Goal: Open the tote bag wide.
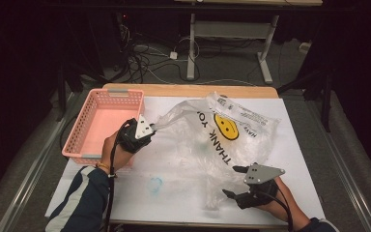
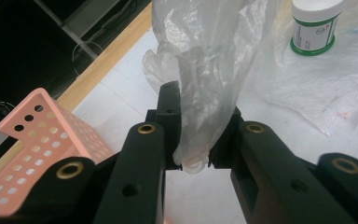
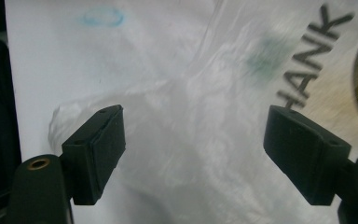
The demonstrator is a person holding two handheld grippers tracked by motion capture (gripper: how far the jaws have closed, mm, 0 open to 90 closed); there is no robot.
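The thin, slippery plastic bag [image 1: 212, 133] sprawls mid-table, its left handle clenched in the left gripper [image 1: 147, 129] while the right gripper [image 1: 234, 181] gapes over the near edge, probably best pinched at bunched folds.

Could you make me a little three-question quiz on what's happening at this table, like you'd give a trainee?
1. True or false: the left tongs are shut on the bag.
2. The right tongs are: A) shut on the bag, B) open over the bag, C) inside the basket.
3. Fill in: a white jar with a ____ band stands beyond the left tongs.

Key
1. True: a gathered strip of the plastic is pinched between the jaws.
2. B: the jaws stand wide apart with the bag's plastic beneath them.
3. Green.
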